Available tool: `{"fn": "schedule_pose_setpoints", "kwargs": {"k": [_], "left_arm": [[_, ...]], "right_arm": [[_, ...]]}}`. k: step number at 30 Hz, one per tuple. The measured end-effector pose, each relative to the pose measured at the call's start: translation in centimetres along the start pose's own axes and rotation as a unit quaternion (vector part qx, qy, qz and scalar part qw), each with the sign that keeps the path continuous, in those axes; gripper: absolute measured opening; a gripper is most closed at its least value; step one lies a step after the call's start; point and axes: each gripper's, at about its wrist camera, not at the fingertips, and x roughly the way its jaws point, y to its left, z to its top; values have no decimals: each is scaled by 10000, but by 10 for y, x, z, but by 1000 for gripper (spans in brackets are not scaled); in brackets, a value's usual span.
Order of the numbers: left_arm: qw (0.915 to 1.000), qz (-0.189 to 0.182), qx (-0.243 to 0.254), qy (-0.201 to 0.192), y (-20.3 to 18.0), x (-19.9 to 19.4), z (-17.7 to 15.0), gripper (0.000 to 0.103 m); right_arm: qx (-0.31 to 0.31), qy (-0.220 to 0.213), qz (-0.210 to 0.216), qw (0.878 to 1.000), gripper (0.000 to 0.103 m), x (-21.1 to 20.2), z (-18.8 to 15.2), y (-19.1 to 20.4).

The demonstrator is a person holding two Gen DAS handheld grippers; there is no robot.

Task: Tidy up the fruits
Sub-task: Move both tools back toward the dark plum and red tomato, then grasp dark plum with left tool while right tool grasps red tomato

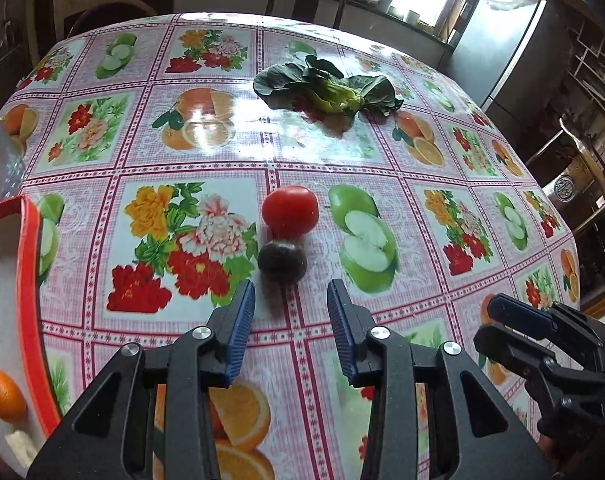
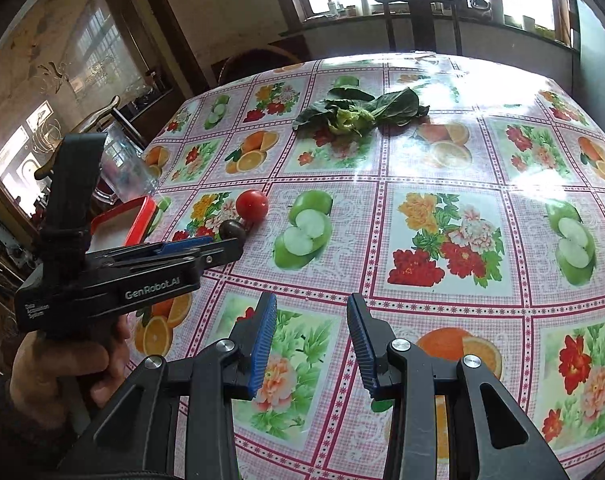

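A red tomato lies on the table with a dark round fruit touching its near side; both also show in the right wrist view, the tomato and the dark fruit. My left gripper is open and empty, just short of the dark fruit. A red-rimmed white tray at the left holds an orange fruit. My right gripper is open and empty over the tablecloth, to the right of the left one.
A bunch of leafy greens lies farther back on the table, which has a fruit-and-flower cloth. A clear plastic container stands behind the tray. Chairs stand around the table; a fridge is at the far right.
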Motion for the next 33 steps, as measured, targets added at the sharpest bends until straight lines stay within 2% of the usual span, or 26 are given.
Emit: {"fn": "schedule_pose_setpoints", "kwargs": {"k": [3, 5, 8, 14, 19, 22, 25, 33], "left_arm": [[9999, 34, 92, -19, -3, 10, 8, 34], [9998, 92, 145, -23, -1, 10, 10, 22], [9999, -151, -25, -41, 11, 3, 6, 22], [9983, -312, -372, -312, 34, -34, -16, 22], [9968, -403, -603, -346, 48, -52, -37, 22], [9962, -432, -669, -350, 53, -58, -47, 22], [9961, -426, -705, -319, 55, -60, -52, 22], [9957, -371, -660, -536, 54, -80, -58, 22]], "right_arm": [[-1, 4, 16, 10000, 39, 7, 8, 0], [-27, -18, 26, 10000, 39, 12, 13, 1], [-68, -3, 55, 10000, 39, 25, 23, 7], [-357, 144, 83, 9992, 39, 63, 42, 33], [-567, 261, 44, 9980, 39, 97, 57, 57], [-687, 279, -142, 9971, 38, 115, 62, 67], [-762, 225, -263, 9965, 33, 116, 63, 72], [-821, 170, 97, 9964, 33, 64, 27, 84]]}}
